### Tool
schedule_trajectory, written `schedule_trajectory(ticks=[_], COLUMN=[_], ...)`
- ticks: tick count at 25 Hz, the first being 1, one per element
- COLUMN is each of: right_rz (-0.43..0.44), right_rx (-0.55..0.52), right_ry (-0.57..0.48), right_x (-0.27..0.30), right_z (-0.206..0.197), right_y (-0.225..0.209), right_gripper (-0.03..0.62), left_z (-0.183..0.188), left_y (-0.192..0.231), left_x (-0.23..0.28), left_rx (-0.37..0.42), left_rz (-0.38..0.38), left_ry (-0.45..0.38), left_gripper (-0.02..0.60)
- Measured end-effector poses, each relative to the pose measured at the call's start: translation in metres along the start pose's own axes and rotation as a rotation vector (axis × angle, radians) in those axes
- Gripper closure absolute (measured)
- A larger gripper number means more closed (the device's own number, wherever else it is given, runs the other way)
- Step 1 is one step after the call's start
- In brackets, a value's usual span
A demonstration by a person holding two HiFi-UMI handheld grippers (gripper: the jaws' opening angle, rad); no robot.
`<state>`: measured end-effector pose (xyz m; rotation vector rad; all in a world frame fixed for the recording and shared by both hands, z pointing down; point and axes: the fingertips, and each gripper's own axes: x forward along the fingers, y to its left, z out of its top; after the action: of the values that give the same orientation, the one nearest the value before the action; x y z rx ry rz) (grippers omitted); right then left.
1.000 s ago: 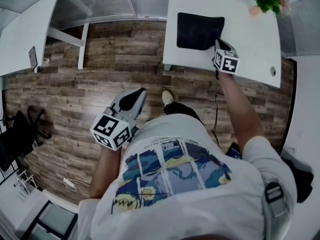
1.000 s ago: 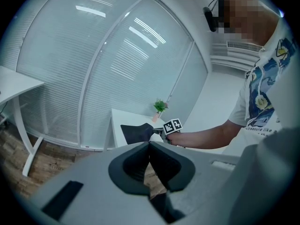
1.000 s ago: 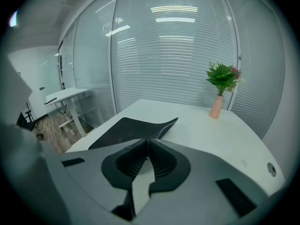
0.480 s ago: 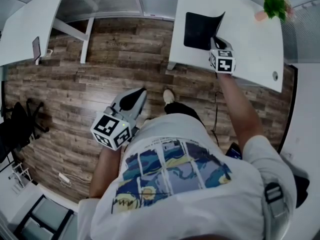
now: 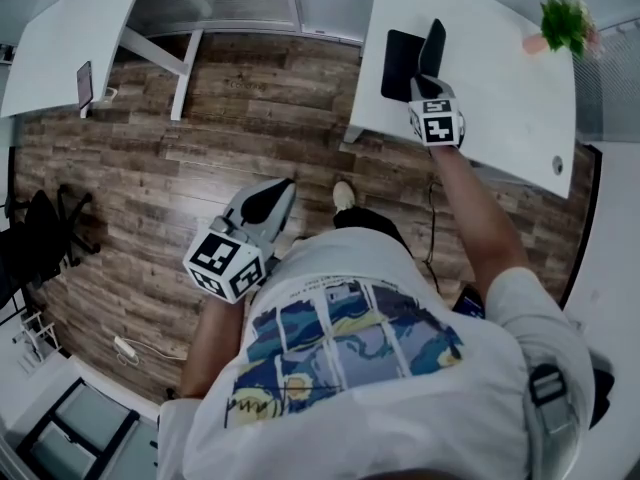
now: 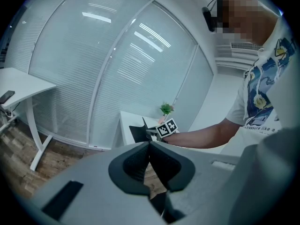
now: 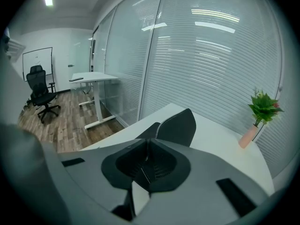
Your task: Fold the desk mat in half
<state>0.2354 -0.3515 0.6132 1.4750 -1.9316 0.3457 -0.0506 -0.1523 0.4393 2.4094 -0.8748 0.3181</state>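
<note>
The black desk mat point(image 5: 402, 64) lies on the white desk point(image 5: 500, 78). Its right half stands lifted as an upright flap point(image 5: 432, 44) over the left half. My right gripper point(image 5: 428, 80) is shut on that lifted edge; in the right gripper view the mat point(image 7: 177, 127) curls up just beyond the right gripper point(image 7: 146, 149), with its thin edge pinched between the pads. My left gripper point(image 5: 283, 186) hangs over the wooden floor well short of the desk. In the left gripper view the left gripper point(image 6: 150, 146) is shut with nothing in it.
A green plant in a pink vase point(image 5: 560, 18) stands at the desk's far right corner. A second white desk point(image 5: 70, 38) with a phone point(image 5: 85, 83) is at the left. An office chair point(image 5: 40, 248) and a power strip point(image 5: 125, 348) are on the floor.
My right gripper has carried the mat's right edge up and to the left; the mat went from lying flat to half raised. The left gripper has stayed put.
</note>
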Motion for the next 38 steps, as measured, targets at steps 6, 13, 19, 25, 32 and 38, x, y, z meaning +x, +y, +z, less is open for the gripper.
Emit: schedule_trajectory(ticks=[6, 13, 19, 25, 32, 38], right_rz=[0.045, 0.084, 0.118, 0.140, 0.157, 0.147], right_rx=[-0.046, -0.075, -0.104, -0.109, -0.105, -0.086], right_ry=[0.032, 0.065, 0.098, 0.130, 0.151, 0.110], right_x=[0.021, 0.037, 0.050, 0.058, 0.060, 0.059], right_z=[-0.007, -0.014, -0.024, -0.034, -0.035, -0.020], right_y=[0.020, 0.042, 0.057, 0.070, 0.080, 0.083], right_gripper=[0.569, 0.568, 0.566, 0.565, 0.560, 0.549], left_z=[-0.001, -0.001, -0.001, -0.002, 0.002, 0.001], left_y=[0.003, 0.009, 0.014, 0.020, 0.024, 0.026], left_x=[-0.001, -0.006, -0.005, -0.007, -0.010, -0.016], left_rx=[-0.008, -0.019, -0.026, -0.036, -0.034, -0.037], left_rz=[0.026, 0.049, 0.064, 0.073, 0.061, 0.062], left_ry=[0.003, 0.003, 0.004, 0.007, 0.001, -0.002], left_gripper=[0.578, 0.578, 0.578, 0.578, 0.578, 0.578])
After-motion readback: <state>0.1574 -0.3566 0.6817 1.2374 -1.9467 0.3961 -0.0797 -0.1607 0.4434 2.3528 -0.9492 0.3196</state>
